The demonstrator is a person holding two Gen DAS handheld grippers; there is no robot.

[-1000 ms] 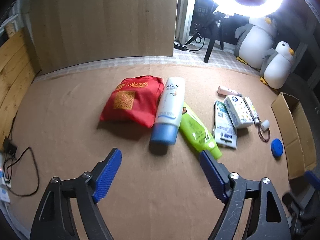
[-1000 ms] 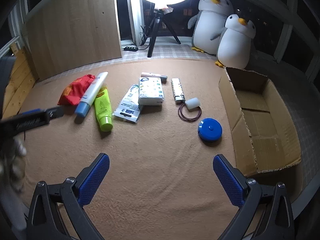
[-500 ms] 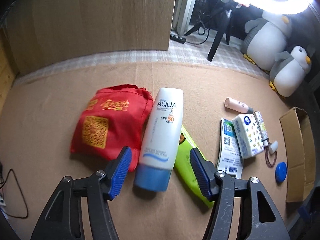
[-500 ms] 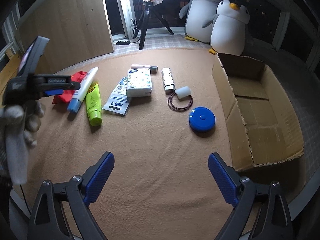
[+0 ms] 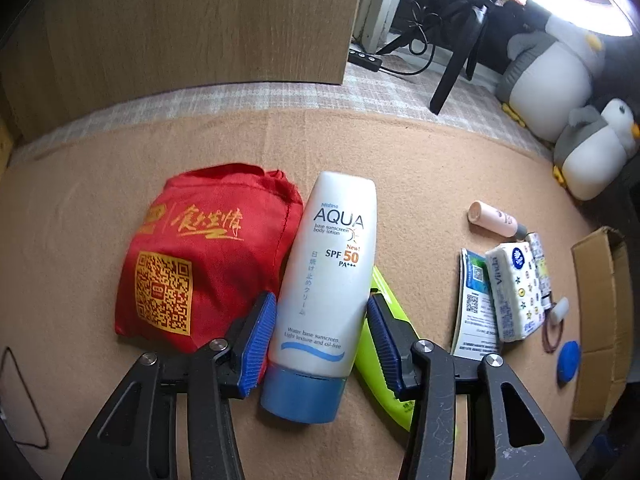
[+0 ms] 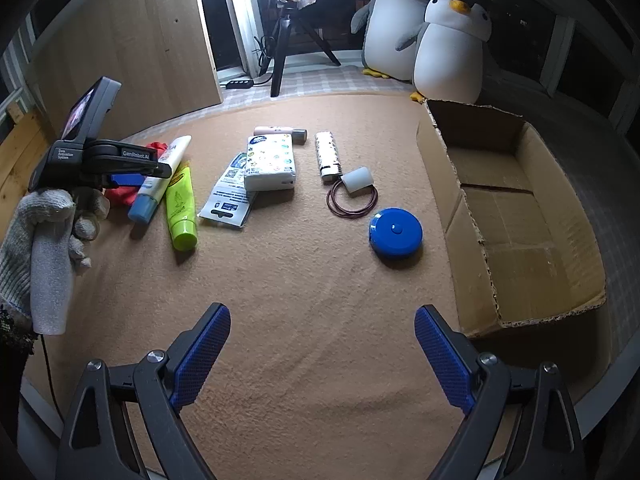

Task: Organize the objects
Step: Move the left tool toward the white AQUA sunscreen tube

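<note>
Jaws of the left gripper (image 5: pixel 320 340) straddle the lower body of the white sunscreen tube (image 5: pixel 328 280), just above its blue cap; they have just been closing. Blue pads (image 5: pixel 256 344) sit right at the tube's sides, but real pressing contact cannot be told. Tube lies flat on the tan felt surface (image 5: pixel 420 168), cap toward the camera. Red fabric pouch (image 5: pixel 200 256) lies against its left side, partly under the left pad; lime-green tube (image 5: pixel 384 360) lies against its right side, behind the right pad.

Further right: printed sachet (image 5: pixel 474 304), Vinda tissue pack (image 5: pixel 512 292) overlapping it, pink tube (image 5: pixel 496 220), blue tape measure (image 5: pixel 568 360), cardboard box (image 5: pixel 600 320) at the edge.

Right gripper (image 6: pixel 320 356) hovers over bare felt, jaws wide apart, nothing between them. In its view a gloved hand (image 6: pixel 44 236) holds the left gripper over the sunscreen. Open cardboard box lies right of the tape measure; two plush penguins (image 6: pixel 432 36) stand behind it.
</note>
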